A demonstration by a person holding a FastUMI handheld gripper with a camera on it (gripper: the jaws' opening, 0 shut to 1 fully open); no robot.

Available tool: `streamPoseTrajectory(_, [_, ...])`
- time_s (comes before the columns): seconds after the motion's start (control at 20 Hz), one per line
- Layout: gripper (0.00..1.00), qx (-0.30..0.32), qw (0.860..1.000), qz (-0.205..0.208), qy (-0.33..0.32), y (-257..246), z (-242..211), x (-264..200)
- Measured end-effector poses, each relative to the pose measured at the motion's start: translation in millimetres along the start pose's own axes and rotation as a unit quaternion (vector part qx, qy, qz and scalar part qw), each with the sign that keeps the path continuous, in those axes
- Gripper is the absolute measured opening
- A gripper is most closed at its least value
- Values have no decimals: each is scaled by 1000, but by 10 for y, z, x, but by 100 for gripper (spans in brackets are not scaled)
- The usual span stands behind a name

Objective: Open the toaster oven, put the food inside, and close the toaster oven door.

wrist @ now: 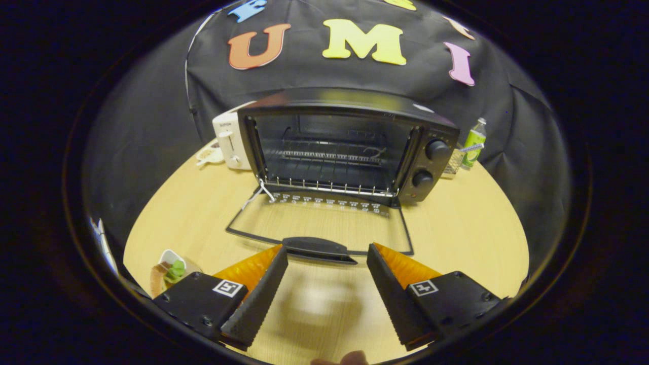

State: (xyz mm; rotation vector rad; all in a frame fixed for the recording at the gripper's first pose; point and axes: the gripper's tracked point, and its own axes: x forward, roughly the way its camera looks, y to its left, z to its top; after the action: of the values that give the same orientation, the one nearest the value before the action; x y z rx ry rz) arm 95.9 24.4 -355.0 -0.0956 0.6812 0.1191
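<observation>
I am holding my gripper (327, 258) low over the near part of the table (471, 228), fingers spread wide and gripping nothing — bare tabletop lies between them.

The toaster oven (345, 144) is standing straight ahead of the fingers, toward the far edge of the table. Its door (319, 223) is lying fully open, flat on the tabletop, with the door handle (317, 249) just beyond the fingertips and running crosswise to them. The wire rack (329, 175) inside is showing no load.

The food (175, 271) is sitting in a small dish at the near left corner of the table, just beside my left finger (253, 294) and well apart from the oven mouth. I judge the opening step complete and the pickup pending — the coming move is turning on this offset: the food is lying to the left of the fingers, not ahead, so I am needing to swing left before closing.
</observation>
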Motion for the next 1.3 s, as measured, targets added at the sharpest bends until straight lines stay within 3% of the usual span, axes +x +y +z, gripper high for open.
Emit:
streamPoseTrajectory(0.2, [100, 10, 999, 31, -33, -87, 303, -595])
streamPoseTrajectory(0.45, [100, 17, 997, 41, -63, -277, 556, -1278])
streamPoseTrajectory(0.7, [100, 38, 994, 96, -24, -175, 396, -1731])
streamPoseTrajectory(0.85, [100, 40, 993, 115, -2, -66, 259, -1849])
streamPoseTrajectory(1.05, [100, 55, 982, 175, 49, 306, 15, -1769])
streamPoseTrajectory(1.3, [100, 90, 948, 269, 142, 932, -355, -1508])
